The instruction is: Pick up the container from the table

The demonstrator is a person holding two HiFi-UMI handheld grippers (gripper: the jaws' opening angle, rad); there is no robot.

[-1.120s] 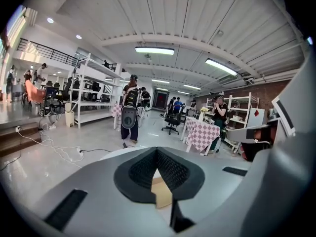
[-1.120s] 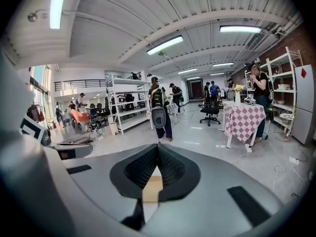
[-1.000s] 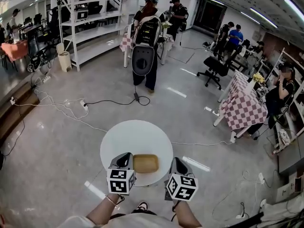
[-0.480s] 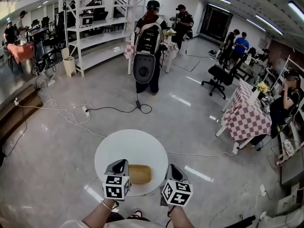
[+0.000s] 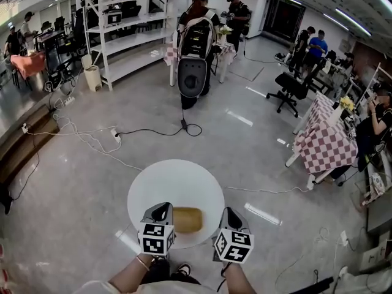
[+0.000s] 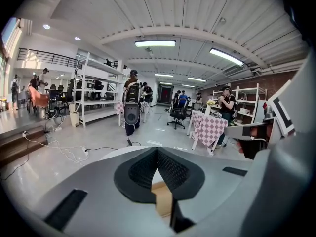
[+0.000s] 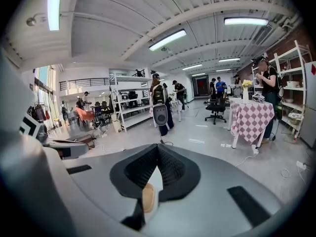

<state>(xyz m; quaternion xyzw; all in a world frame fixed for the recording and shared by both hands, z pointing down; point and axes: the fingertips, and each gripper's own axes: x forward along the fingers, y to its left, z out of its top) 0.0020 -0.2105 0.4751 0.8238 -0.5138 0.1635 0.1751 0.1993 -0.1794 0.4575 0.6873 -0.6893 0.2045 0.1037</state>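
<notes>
A tan rectangular container (image 5: pixel 187 219) lies on the near part of a round white table (image 5: pixel 174 176). My left gripper (image 5: pixel 162 211) sits just left of it and my right gripper (image 5: pixel 229 214) a little off to its right, both near the table's front edge. In the left gripper view the jaws of the left gripper (image 6: pixel 157 151) meet at the tips, and a corner of the container (image 6: pixel 163 202) shows below them. The right gripper (image 7: pixel 158 148) is shut too, with the container's edge (image 7: pixel 147 198) seen under its jaws. Neither gripper holds anything.
A person with a large grey backpack unit (image 5: pixel 192 54) stands beyond the table. Cables (image 5: pixel 92 141) trail over the floor at left. Shelving (image 5: pixel 125 29) is at the back left; an office chair (image 5: pixel 288 89) and checkered tables (image 5: pixel 321 143) are at the right.
The head camera has shifted slightly. Both grippers have drifted a little lower beside the container, and their jaws stay shut.
</notes>
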